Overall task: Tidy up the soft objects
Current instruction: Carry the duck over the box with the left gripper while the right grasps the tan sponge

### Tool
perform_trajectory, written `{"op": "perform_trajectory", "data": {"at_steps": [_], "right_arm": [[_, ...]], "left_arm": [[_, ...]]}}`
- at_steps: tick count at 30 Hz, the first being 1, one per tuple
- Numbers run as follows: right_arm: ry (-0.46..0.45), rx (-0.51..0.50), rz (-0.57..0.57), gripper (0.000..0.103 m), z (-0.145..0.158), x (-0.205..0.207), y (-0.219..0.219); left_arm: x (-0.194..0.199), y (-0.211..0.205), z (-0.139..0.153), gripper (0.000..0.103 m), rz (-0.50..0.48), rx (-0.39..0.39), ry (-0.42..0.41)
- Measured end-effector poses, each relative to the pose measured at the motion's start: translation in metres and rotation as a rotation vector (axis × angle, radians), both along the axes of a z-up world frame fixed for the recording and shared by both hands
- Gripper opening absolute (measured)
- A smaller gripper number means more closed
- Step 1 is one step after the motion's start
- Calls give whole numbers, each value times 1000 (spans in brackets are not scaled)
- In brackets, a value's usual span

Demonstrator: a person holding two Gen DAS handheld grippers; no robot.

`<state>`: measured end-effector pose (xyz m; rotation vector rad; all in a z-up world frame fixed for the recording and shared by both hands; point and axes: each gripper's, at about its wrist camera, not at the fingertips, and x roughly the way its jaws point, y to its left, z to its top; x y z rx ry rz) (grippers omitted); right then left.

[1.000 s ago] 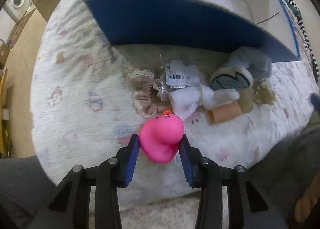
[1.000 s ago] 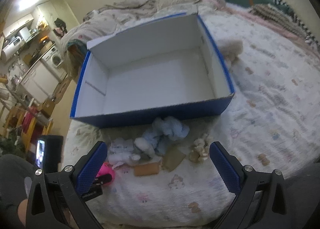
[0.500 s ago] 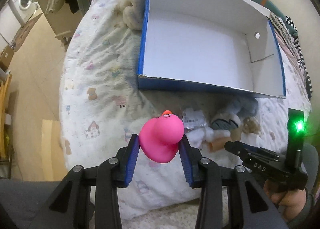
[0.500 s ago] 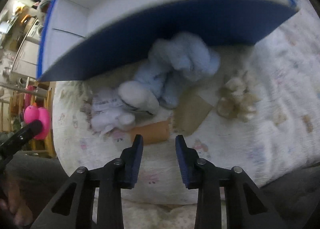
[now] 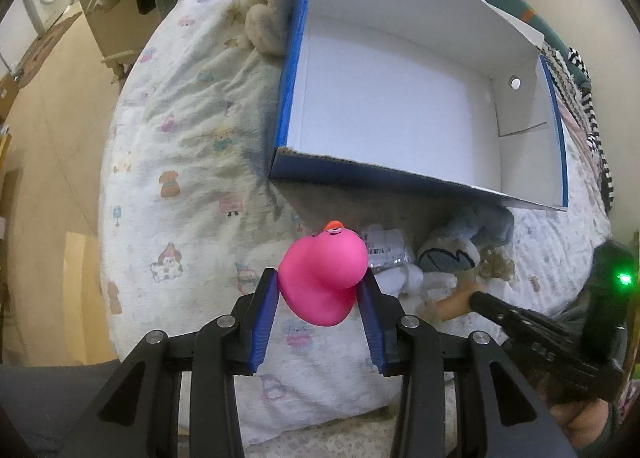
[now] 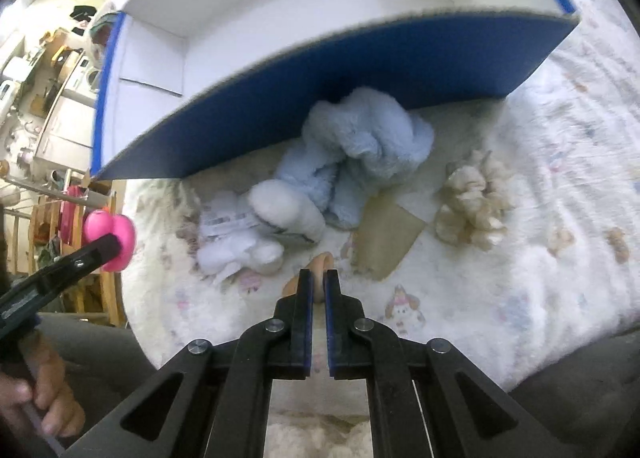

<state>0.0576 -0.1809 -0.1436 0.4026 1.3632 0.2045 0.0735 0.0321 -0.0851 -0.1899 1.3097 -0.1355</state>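
My left gripper is shut on a pink rubber duck and holds it above the bed, short of the open blue-and-white box; the duck also shows in the right wrist view. My right gripper is shut on a small tan roll lying on the bedspread. Behind it lie a light blue plush, a white plush with a tag, a tan flat piece and a cream fuzzy toy.
The box stands empty on the printed bedspread, its blue near wall just behind the pile. A beige plush lies left of the box. The bed's edge and the floor are to the left.
My left gripper has lifted the duck off the bed and pulled back. My right gripper has dropped to the pile and closed from wide open onto the tan roll.
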Motion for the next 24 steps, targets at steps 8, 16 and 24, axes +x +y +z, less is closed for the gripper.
{"op": "perform_trajectory", "data": {"at_steps": [8,16,24], "right_arm": [[-92,7,28,7,40,-10,-3],[-269,58,35,7,99,0,-24],[-378,36,44,7,130,42,-33]], "left_arm": [[-6,0,23,36,15,23,-78],[16,-16,70,36,0,47,-204],[65,-40,90,36,-43,91,-263]]}}
